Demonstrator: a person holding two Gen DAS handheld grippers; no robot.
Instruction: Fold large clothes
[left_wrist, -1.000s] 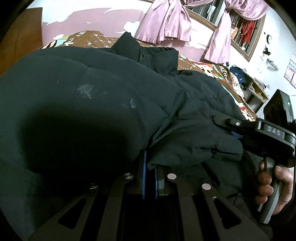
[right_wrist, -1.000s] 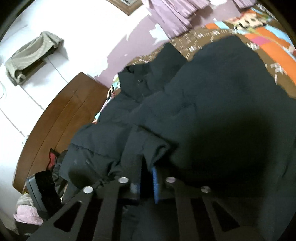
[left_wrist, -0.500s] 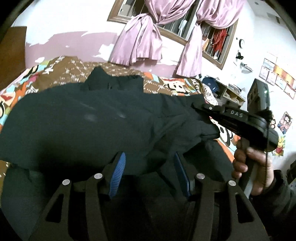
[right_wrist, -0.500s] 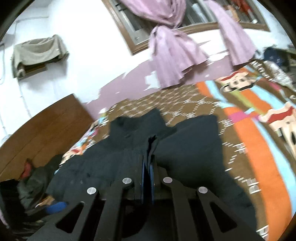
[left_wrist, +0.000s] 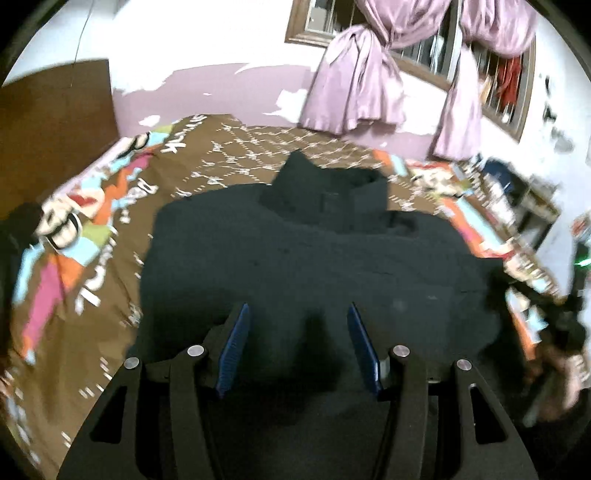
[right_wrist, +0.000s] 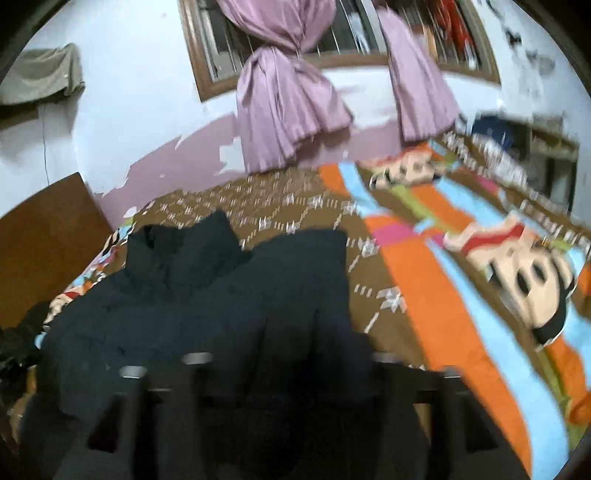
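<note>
The left gripper (left_wrist: 297, 347) is hovering over the black jacket (left_wrist: 314, 266) with its blue pads (left_wrist: 234, 350) standing apart and nothing between them, and the right gripper (right_wrist: 291, 365), blurred, has just been opening its jaws, no cloth showing between them. The jacket is lying flat on the colourful cartoon bedspread (right_wrist: 461, 295), its collar (left_wrist: 332, 192) pointing toward the wall with the purple curtains (right_wrist: 288, 107).
</note>
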